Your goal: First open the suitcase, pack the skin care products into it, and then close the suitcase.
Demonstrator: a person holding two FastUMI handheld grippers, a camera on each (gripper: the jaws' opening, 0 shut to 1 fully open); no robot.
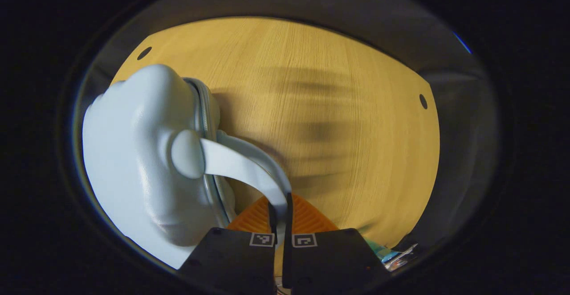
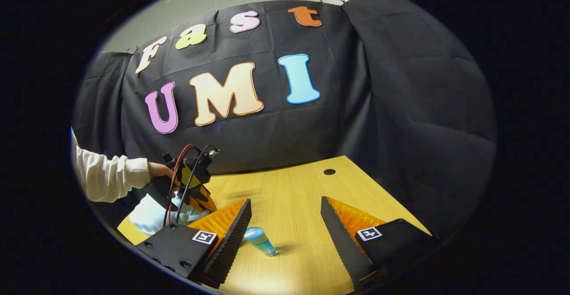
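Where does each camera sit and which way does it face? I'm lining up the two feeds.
Left gripper view: rides the left gripper, looking down at the pale blue hard-shell suitcase whose strap handle its fingers pinch.
Right gripper view: rides the open right gripper, facing across the wooden table; a white sleeve shows.
Shared: suitcase, table.

- No words, brand names or numbers can be read on anything apart from the booth wall's letters.
- In the left gripper view, the left claw (image 1: 279, 215) carries two small square black-and-white coded markers, one on each finger mount; they are patterns, not text.
- In the right gripper view, the right claw (image 2: 285, 223) carries two like markers, one on each finger mount.
- The blue bottle (image 2: 260, 240) on the tabletop (image 2: 294, 188) shows no legible label.
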